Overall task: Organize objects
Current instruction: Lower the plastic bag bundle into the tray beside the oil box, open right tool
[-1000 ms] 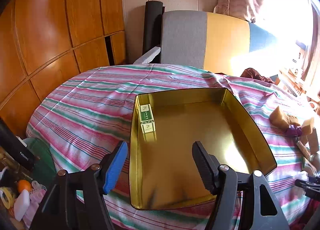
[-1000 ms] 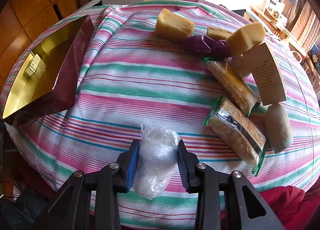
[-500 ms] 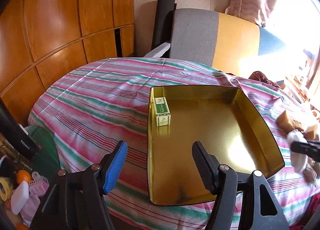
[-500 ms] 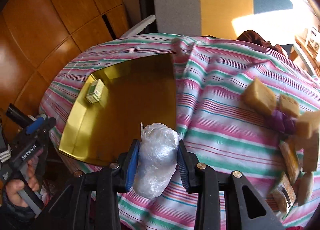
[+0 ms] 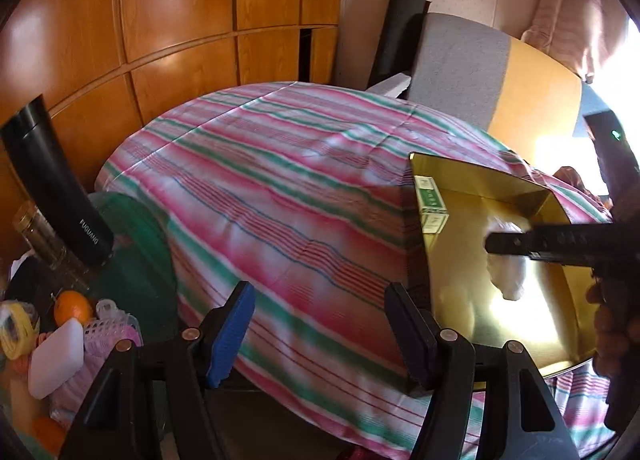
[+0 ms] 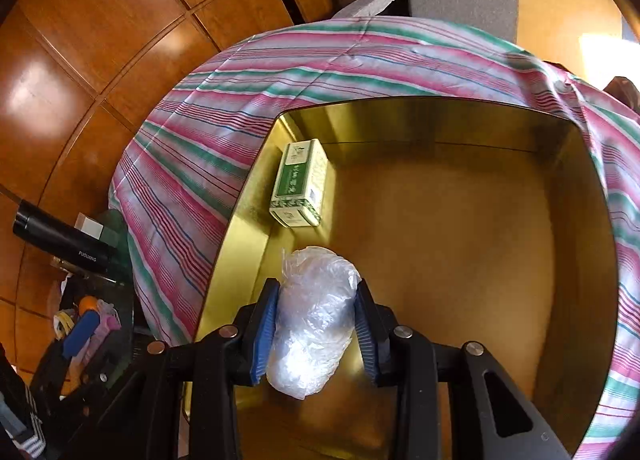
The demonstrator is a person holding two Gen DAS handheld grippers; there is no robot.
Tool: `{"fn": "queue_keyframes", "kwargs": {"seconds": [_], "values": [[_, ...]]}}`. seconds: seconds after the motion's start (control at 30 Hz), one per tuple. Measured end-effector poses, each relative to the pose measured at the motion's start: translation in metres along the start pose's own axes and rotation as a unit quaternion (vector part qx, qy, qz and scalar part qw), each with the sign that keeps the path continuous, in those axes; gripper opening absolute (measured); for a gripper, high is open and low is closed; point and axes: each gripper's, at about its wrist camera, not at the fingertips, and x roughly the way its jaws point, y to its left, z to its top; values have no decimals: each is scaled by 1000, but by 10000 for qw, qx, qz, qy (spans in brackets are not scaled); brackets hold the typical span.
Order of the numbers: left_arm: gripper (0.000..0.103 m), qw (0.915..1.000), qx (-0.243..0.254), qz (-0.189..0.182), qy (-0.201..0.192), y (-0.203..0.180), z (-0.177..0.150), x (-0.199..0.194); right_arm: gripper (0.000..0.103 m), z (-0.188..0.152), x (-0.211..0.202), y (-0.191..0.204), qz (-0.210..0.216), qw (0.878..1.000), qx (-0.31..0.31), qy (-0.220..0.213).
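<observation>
The right gripper [image 6: 316, 324] is pinching a clear plastic-wrapped bundle [image 6: 312, 320] at the lower centre of its view, over the gold tin tray [image 6: 460, 260]. A green-and-white box [image 6: 300, 184] is lying in the tray's upper left corner. The left gripper [image 5: 320, 328] is hanging spread and empty over the striped cloth [image 5: 280, 196].

The right gripper [image 6: 316, 326] has its blue fingers [image 6: 264, 334] pressed on a clear plastic bag [image 6: 312, 320], held above the gold tray [image 6: 592, 244]. A green and white box [image 6: 300, 184] lies in the tray's far left corner, against its left wall. The tray rests on a striped cloth [image 6: 192, 164] covering the table.
</observation>
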Motion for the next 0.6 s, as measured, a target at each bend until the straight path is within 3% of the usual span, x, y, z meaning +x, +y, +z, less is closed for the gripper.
{"fn": "queue_keyframes", "kwargs": {"seconds": [0.03,0.13,0.23,0.6], "values": [[68,10000,-24,9,24,2,-1,2,37,6,8,3,107,9999,31,71],[68,10000,-45,2,59,4,-1,4,51,19,23,7,291,9992,265,108],[68,10000,-30,-40,39,3,-1,3,63,21,15,4,401,9983,417,-73],[68,9992,258,-278,-156,-27,3,-15,63,-22,-60,-10,-285,9963,-108,-808]]}}
